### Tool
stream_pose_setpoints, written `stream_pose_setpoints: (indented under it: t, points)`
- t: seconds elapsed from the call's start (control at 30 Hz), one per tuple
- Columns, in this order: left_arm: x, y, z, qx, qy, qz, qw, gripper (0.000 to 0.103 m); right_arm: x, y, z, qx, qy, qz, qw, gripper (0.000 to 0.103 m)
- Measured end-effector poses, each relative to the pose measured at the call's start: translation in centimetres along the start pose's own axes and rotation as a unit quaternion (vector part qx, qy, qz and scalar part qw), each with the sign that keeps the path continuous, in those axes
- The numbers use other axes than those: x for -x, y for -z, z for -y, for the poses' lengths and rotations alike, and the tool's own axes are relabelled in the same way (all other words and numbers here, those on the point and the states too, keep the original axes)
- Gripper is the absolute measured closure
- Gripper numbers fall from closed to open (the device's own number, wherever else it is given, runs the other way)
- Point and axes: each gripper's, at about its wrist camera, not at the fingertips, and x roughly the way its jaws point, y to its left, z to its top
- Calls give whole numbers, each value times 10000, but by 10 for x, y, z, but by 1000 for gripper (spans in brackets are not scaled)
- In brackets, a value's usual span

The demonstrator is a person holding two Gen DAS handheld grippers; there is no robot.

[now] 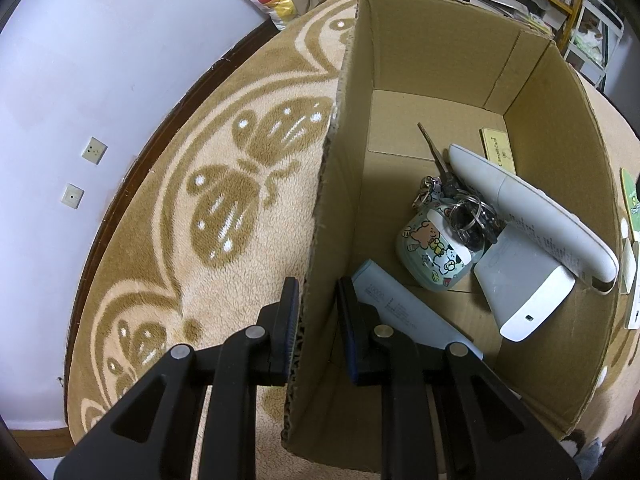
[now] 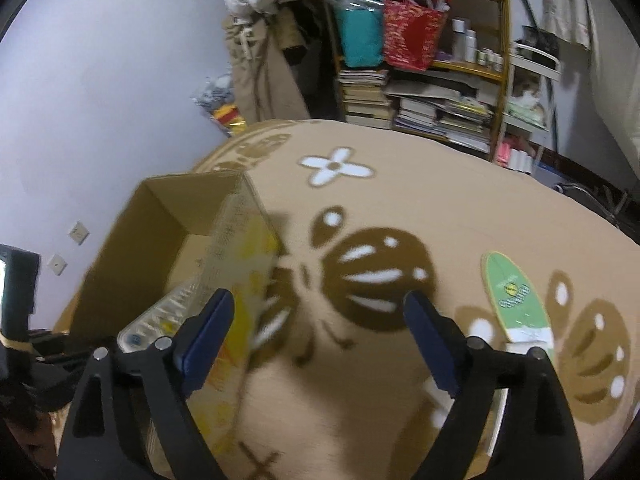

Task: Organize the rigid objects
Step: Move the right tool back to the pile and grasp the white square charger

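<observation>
My left gripper (image 1: pixel 316 286) is shut on the left wall of an open cardboard box (image 1: pixel 420 60), one finger outside and one inside. In the box lie a white remote (image 1: pixel 532 208), a bunch of keys (image 1: pixel 460 200), a small cartoon-printed case (image 1: pixel 432 256), a white block (image 1: pixel 524 292), a pale blue power bank (image 1: pixel 400 308) and a yellow card (image 1: pixel 498 150). My right gripper (image 2: pixel 320 298) stands open over the carpet with nothing between its fingers. A blurred clear ruler with yellow print (image 2: pixel 236 248) leans at the box (image 2: pixel 132 232) edge, just left of it.
A green oval card (image 2: pixel 516 296) lies on the tan patterned carpet (image 2: pixel 400 200) to the right of my right gripper, with a white piece at its near end. Shelves of books and bags (image 2: pixel 420 80) stand behind. A pale wall (image 1: pixel 100 60) runs along the left.
</observation>
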Motion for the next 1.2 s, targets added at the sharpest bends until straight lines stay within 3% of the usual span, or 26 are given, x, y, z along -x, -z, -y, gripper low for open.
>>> stream_pose_setpoints:
  t: [0.1, 0.43, 0.6, 0.9, 1.2]
  points:
    - [0, 0, 1, -8, -8, 3, 10000, 84, -3, 3, 14, -104, 268, -169, 9994, 8]
    - [1, 0, 0, -5, -6, 1, 10000, 84, -18, 24, 60, -719, 556, -626, 9939, 7]
    - [2, 0, 1, -15, -21, 3, 10000, 84, -30, 35, 81, -1053, 458, -819, 9900, 7]
    - [1, 1, 1, -22, -26, 4, 10000, 84, -49, 47, 87, -1249, 649, -1203, 9827, 7]
    - [1, 1, 1, -21, -22, 3, 10000, 84, -61, 53, 87, -1355, 763, -1170, 9809, 11]
